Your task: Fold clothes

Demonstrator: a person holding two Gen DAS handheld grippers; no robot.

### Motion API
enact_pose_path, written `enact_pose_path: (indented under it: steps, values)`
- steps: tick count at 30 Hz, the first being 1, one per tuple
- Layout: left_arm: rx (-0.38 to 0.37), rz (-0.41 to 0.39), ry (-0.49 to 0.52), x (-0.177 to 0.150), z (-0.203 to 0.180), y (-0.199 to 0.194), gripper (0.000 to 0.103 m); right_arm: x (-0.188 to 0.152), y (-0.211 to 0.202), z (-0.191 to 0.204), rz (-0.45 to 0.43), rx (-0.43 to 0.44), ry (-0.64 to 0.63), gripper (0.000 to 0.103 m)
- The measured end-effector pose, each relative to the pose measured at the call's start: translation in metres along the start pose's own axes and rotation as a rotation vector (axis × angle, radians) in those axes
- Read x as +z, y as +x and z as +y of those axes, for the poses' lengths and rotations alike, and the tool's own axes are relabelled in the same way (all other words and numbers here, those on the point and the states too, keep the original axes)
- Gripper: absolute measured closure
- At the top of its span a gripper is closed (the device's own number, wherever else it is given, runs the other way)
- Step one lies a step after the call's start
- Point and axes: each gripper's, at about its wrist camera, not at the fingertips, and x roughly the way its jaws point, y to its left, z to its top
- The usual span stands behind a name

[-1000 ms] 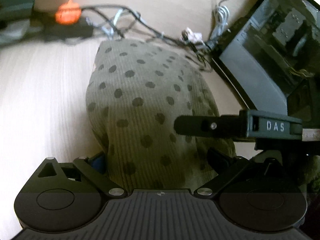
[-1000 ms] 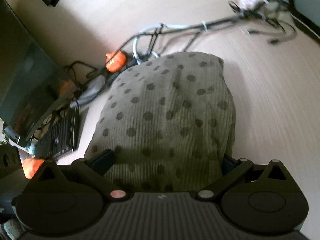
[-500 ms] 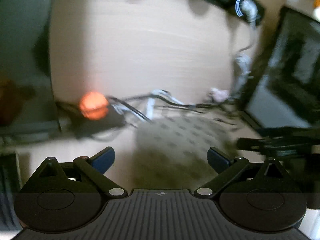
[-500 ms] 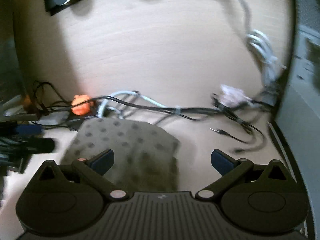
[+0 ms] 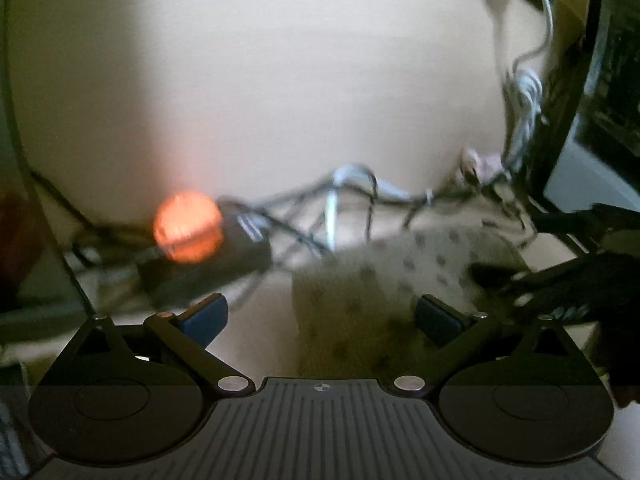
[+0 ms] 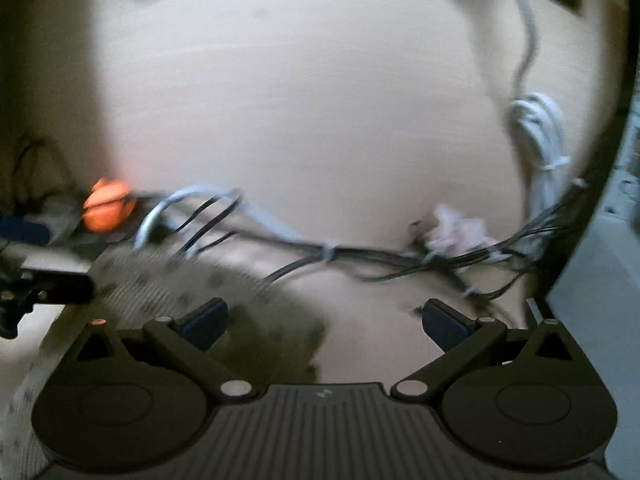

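A folded olive garment with dark polka dots lies on the pale wooden table, low and right of centre in the left wrist view. In the right wrist view the garment sits low on the left. My left gripper is open, and its right fingertip overlaps the garment's near edge. My right gripper is open, with its left fingertip over the cloth's right part. Neither holds anything. Each view shows the other gripper as a dark blur at its side edge. Both frames are motion-blurred.
A tangle of dark and grey cables runs just behind the garment. An orange round object sits on a black adapter. A dark monitor stands at the right, beside a coiled white cable and a crumpled pink scrap.
Both grippers have pulled back and tilted up from the garment. It filled both views one second ago and now lies low in them, while more table and cables show.
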Motion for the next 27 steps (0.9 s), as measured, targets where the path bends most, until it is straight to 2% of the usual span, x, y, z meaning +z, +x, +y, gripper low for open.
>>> enact_pose_path:
  steps: [2, 5, 7, 9, 13, 16, 20, 22, 25, 27]
  values:
    - [0.049, -0.009, 0.006, 0.006, 0.001, 0.007, 0.0, 0.0, 0.019, -0.002, 0.04, -0.043, -0.021, 0.0]
    - [0.045, 0.033, 0.0, 0.006, 0.001, 0.029, 0.0, -0.013, 0.042, 0.003, 0.079, -0.115, -0.098, 0.0]
    - [0.039, 0.051, -0.01, 0.006, 0.001, 0.036, 0.0, -0.019, 0.037, 0.005, 0.061, -0.164, -0.127, 0.0]
    - [0.037, 0.057, -0.01, 0.006, 0.001, 0.037, 0.0, -0.017, 0.023, 0.001, 0.042, -0.179, -0.098, 0.0]
    - [0.035, 0.065, -0.003, 0.006, 0.001, 0.039, 0.0, -0.015, -0.02, -0.006, 0.02, -0.009, 0.001, 0.0]
    - [0.032, 0.068, -0.018, 0.006, 0.003, 0.04, 0.0, -0.032, -0.044, 0.008, 0.05, 0.132, 0.0, 0.0]
    - [0.056, 0.047, -0.047, 0.004, 0.003, 0.025, 0.0, -0.072, -0.039, 0.031, 0.154, 0.08, -0.13, 0.0]
    - [0.037, 0.032, -0.068, -0.004, 0.003, 0.002, 0.0, -0.08, -0.052, 0.022, 0.143, 0.109, -0.075, 0.0]
    - [-0.046, 0.031, -0.108, -0.029, 0.0, -0.033, 0.0, -0.089, -0.074, 0.0, 0.1, 0.116, 0.025, 0.0]
    - [-0.098, 0.079, -0.161, -0.053, -0.005, -0.043, 0.0, -0.098, -0.081, -0.01, 0.095, 0.089, 0.044, 0.0]
